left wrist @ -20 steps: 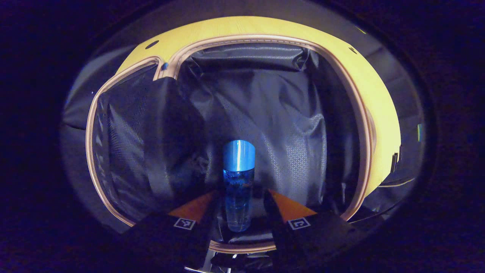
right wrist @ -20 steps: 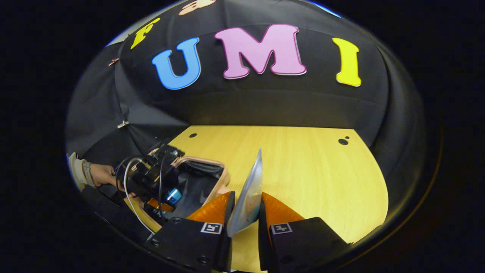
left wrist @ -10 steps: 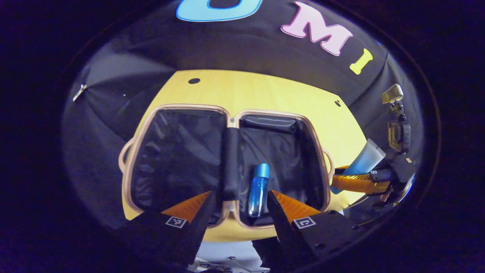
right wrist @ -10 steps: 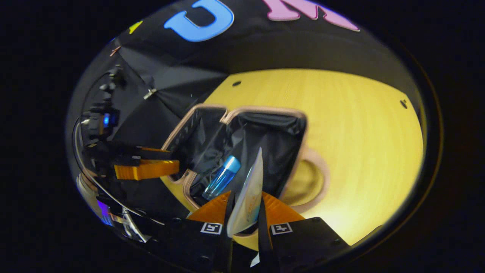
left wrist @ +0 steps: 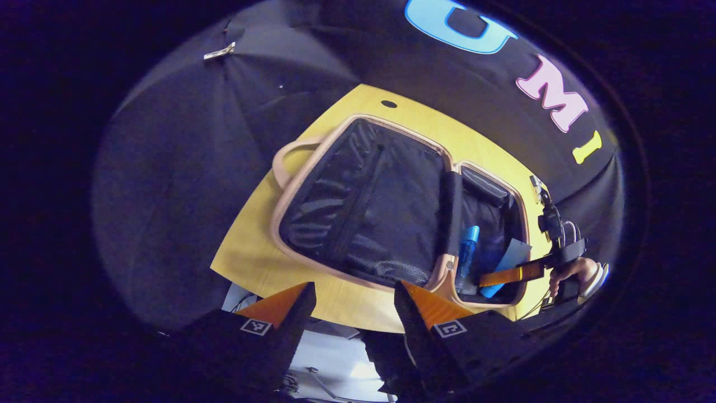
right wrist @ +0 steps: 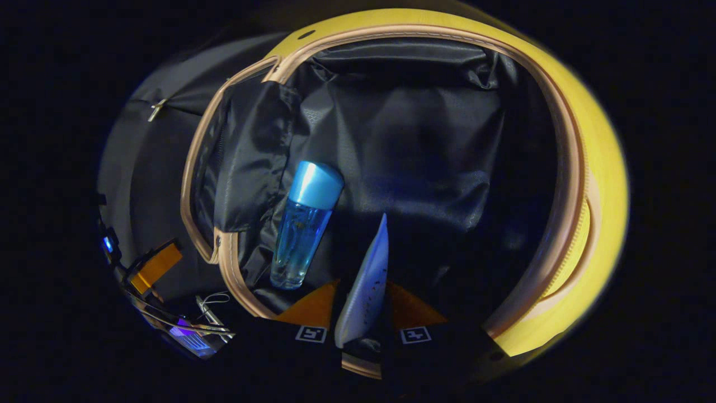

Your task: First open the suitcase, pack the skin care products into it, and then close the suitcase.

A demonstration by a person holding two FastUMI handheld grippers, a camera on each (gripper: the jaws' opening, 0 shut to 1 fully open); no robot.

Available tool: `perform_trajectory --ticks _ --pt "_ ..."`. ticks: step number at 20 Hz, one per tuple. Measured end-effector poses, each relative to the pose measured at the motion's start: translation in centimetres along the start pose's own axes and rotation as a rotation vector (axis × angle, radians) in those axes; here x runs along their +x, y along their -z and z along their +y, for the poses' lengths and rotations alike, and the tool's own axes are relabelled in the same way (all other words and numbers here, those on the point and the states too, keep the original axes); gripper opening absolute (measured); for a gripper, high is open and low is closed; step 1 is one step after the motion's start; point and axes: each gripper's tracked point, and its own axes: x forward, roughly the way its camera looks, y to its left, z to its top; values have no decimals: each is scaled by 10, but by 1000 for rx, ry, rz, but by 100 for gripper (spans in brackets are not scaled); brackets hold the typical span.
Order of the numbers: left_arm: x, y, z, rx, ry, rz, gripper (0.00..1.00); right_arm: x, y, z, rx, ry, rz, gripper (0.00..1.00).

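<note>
The right gripper (right wrist: 361,322) pinches a soft tube (right wrist: 366,285) (light, squashy) near its flat end. The left gripper (left wrist: 352,302) gapes empty; the blue-capped bottle (right wrist: 305,224) looks rigid, slippery.

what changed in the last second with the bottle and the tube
The left tongs let go of the blue bottle and drew back from the suitcase. The right tongs carried the tube over into the same compartment. The suitcase stayed open; the tube stayed clamped.

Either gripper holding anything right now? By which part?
Right gripper pinches a pale flat squeeze tube by its lower end, crimped end pointing away, over the open suitcase. Left gripper holds nothing.
</note>
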Motion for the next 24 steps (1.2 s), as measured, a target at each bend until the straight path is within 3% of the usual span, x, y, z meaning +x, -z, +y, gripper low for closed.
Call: perform_trajectory --ticks 1,2,3,5,7,8,12,15,19,24 --pt "-2 -3 6 -25 7 -7 90 -2 -3 2 28 -6 0 39" --pt "-2 -7 8 -48 21 -12 89 -3 -8 3 40 0 -14 36" --pt "0 -11 9 -65 26 -15 89 -3 -12 2 60 -9 -32 40" --pt "7 -18 15 -67 27 -22 89 -15 -19 15 83 -30 -59 66" --pt "17 -26 18 -53 18 -24 89 -22 -22 18 65 13 -84 92" --pt "21 -32 18 -45 18 -25 89 -32 -24 22 46 10 -111 98" --pt "33 -66 37 -32 -14 -40 89 -81 -37 29 -39 -24 -262 98" --pt "52 -116 72 -37 -65 -59 89 -124 -41 5 -142 13 -411 98" --pt "91 -156 103 -38 -122 -4 89 -152 -44 -14 -109 43 -504 97" --pt "148 -148 119 -23 -182 148 87 -165 -46 -16 -65 45 -548 97"
